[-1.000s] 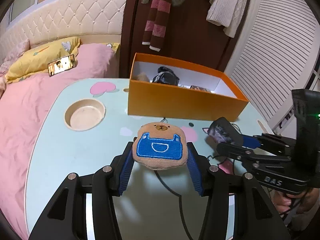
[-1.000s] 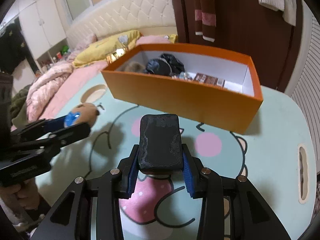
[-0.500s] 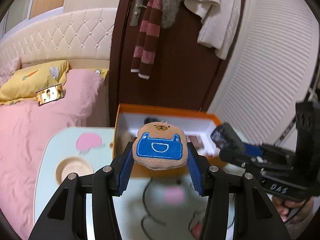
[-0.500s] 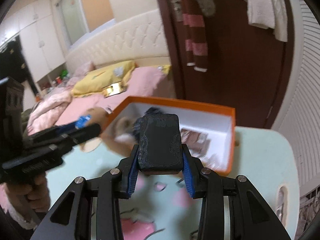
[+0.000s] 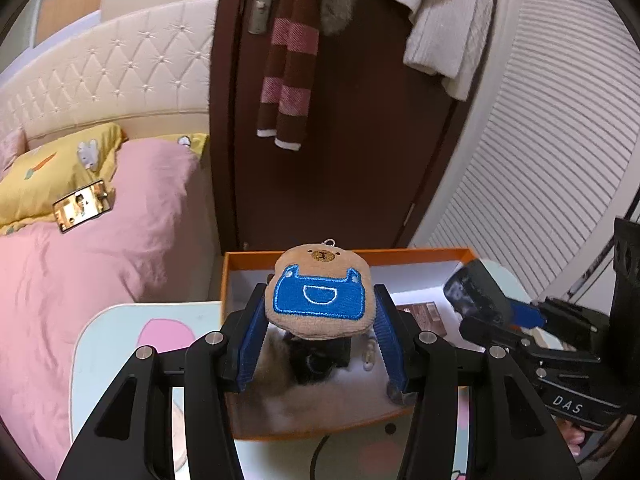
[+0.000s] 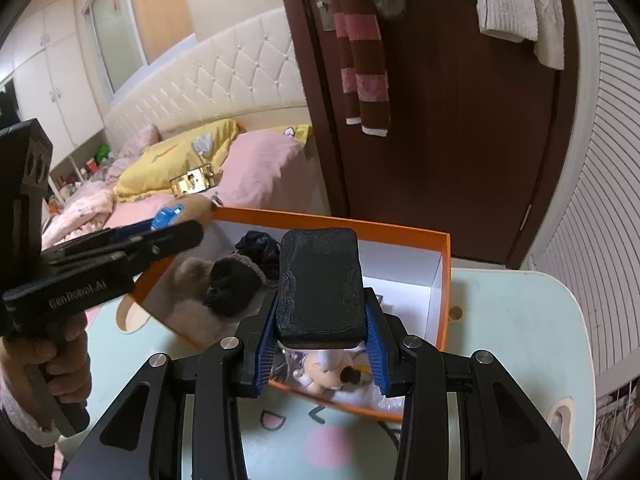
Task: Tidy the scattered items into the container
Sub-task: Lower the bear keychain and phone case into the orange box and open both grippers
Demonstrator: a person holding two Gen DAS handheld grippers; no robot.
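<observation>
Both grippers hold items above the open orange cardboard box.

Left wrist view: the left gripper (image 5: 320, 314) has its blue-padded fingers (image 5: 251, 344) clamped on a tan plush bear pouch with a blue embroidered bib (image 5: 321, 298), held over the near part of the orange cardboard box (image 5: 416, 255), which stands on the pale blue cartoon-printed counter (image 5: 120, 332); the right gripper (image 5: 508, 314) enters from the right carrying a black textured rectangular case (image 5: 472, 292) over the box.
Right wrist view: the right gripper (image 6: 320, 340) has its fingers (image 6: 376, 344) pressed on both sides of the black textured rectangular case (image 6: 320, 284), above the box (image 6: 442, 300), where a black crumpled item (image 6: 258, 246), a furry beige-and-black piece (image 6: 216, 292) and a small plush doll (image 6: 326, 372) lie; a hand (image 6: 60, 364) holds the left gripper (image 6: 172, 216) at the box's left rim.
</observation>
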